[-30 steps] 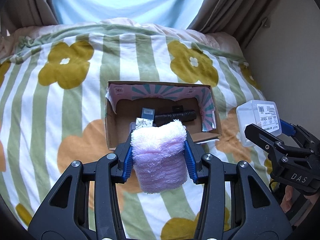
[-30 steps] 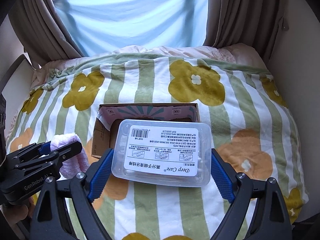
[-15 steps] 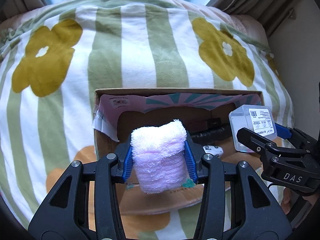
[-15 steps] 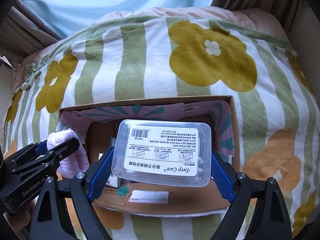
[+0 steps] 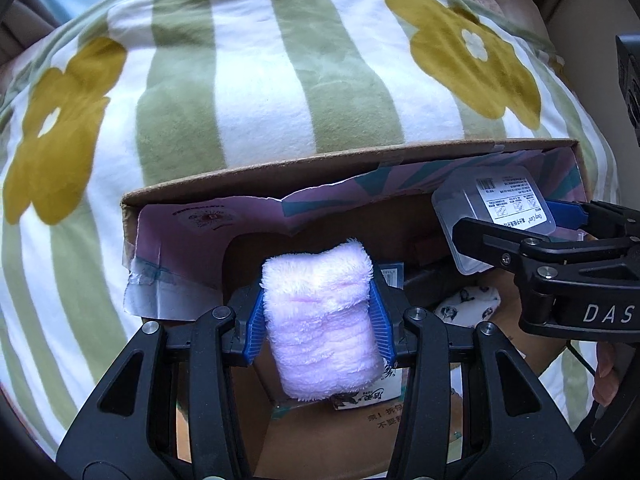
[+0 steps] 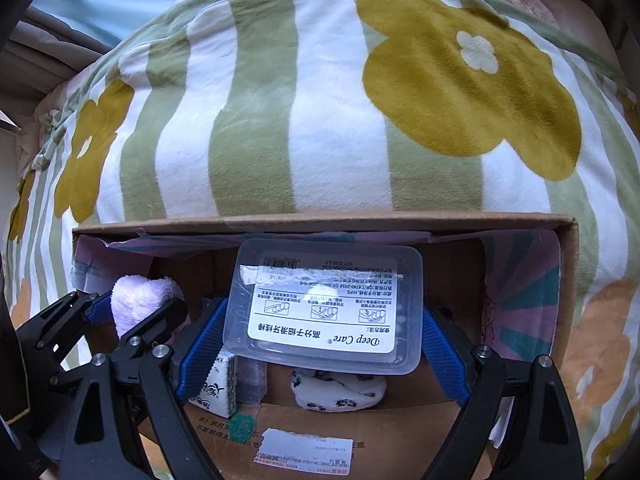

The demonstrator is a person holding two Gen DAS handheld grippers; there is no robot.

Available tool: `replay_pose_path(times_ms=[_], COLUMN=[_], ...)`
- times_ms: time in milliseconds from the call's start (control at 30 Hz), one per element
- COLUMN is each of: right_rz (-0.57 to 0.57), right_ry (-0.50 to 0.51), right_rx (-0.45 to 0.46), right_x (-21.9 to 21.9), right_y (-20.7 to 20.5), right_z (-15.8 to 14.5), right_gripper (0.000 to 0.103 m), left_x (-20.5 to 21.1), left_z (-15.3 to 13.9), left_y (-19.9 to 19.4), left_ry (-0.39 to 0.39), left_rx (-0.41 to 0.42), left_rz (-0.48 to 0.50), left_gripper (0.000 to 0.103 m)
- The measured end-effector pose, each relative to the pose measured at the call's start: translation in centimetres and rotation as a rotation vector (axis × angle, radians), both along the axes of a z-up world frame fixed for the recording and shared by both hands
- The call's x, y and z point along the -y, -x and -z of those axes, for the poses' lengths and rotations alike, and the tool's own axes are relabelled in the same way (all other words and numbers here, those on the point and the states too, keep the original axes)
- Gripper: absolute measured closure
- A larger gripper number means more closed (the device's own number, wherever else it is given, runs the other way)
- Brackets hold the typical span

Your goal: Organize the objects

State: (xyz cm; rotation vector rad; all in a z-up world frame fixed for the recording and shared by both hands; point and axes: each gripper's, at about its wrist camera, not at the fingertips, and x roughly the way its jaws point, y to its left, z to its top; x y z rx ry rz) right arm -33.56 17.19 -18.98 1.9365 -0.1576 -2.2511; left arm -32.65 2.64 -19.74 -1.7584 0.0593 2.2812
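Right now both grippers are hanging over the open cardboard box point(image 5: 256, 178), which is sitting on a striped fleece blanket w/ mustard flowers point(image 5: 280, 64).

Left gripper point(image 5: 318, 312) is clamping a rolled pink fluffy towel point(image 5: 320, 320) between its blue pads point(image 5: 256, 328); the roll is standing upright between the fingers, top end poking above them. It's sitting over the left-centre of the box, near the front wall. In the right wrist view the same towel point(image 6: 140, 296) is showing at the box's left side, close to the left wall.

Right gripper point(image 6: 320, 344) is pinching a clear plastic case w/ a white "Deep Care" label point(image 6: 324, 308) by its short ends, label side up, tilted a bit toward the far wall. It's hovering inside the box outline, centre to right; can't tell if it's touching anything below. From the left wrist view the case point(image 5: 496, 216) is sitting near the box's far right corner, well apart from the towel.

Below the case, on the box floor: a white pouch w/ small black print point(image 6: 340, 390) near the front wall, and a small white printed packet point(image 6: 218, 384) just left of it, beside a translucent item too blurred to ID. Pink-and-teal printed paper point(image 5: 180, 224) is lining the box's far wall, taped at the left corner. A torn shipping label point(image 6: 304, 452) is sticking on the front flap.

A person's fingertips point(image 5: 604, 376) are peeking at the right edge behind the right gripper.
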Motion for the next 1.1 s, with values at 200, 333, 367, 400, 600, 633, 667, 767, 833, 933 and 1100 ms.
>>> replay_pose_path(times_ms=[200, 333, 367, 400, 600, 633, 667, 767, 833, 933, 1100], right_rz=[0.07, 0.05, 0.043, 0.043, 0.068, 0.068, 0.067, 0.051, 0.038, 0.019, -0.001], right_ry=[0.021, -0.056, -0.061, -0.061, -0.047, -0.048, -0.049, -0.054, -0.054, -0.059, -0.057], right_rx=[-0.011, -0.018, -0.019, -0.023, -0.038, -0.044, -0.052, -0.083, -0.106, -0.137, -0.176], right_x=[-0.9, -0.9, -1.0, -1.1, -1.8, -1.8, -1.9, -1.8, -1.8, -1.7, -2.0], right_y=[0.1, 0.0, -0.1, -0.2, -0.9, -1.0, -1.1, -1.8, -2.5, -4.1, -7.8], right_z=[-0.4, -0.6, -0.7, -0.8, -1.8, -2.1, -2.4, -4.0, -5.3, -7.9, -12.7], right_gripper=[0.001, 0.001, 0.001, 0.001, 0.001, 0.001, 0.001, 0.001, 0.001, 0.001, 0.001], left_x=[-1.5, -1.7, -1.7, -1.7, -1.8, -1.8, -1.9, -1.9, -2.0, -1.9, -1.0], left_z=[-0.9, -0.9, -0.9, -1.0, -2.1, -2.4, -2.6, -3.8, -4.8, -7.1, -11.9], left_y=[-1.7, -2.3, -2.4, -2.5, -3.2, -3.3, -3.5, -4.1, -4.8, -6.2, -9.5], left_ry=[0.033, 0.026, 0.022, 0.021, 0.02, 0.019, 0.019, 0.021, 0.027, 0.013, -0.019], left_rx=[-0.048, -0.043, -0.041, -0.041, -0.059, -0.06, -0.065, -0.078, -0.089, -0.109, -0.142], left_rz=[0.102, 0.102, 0.098, 0.096, 0.086, 0.086, 0.085, 0.089, 0.088, 0.081, 0.038], left_gripper=[0.0, 0.0, 0.0, 0.0, 0.0, 0.0, 0.0, 0.0, 0.0, 0.0, 0.0])
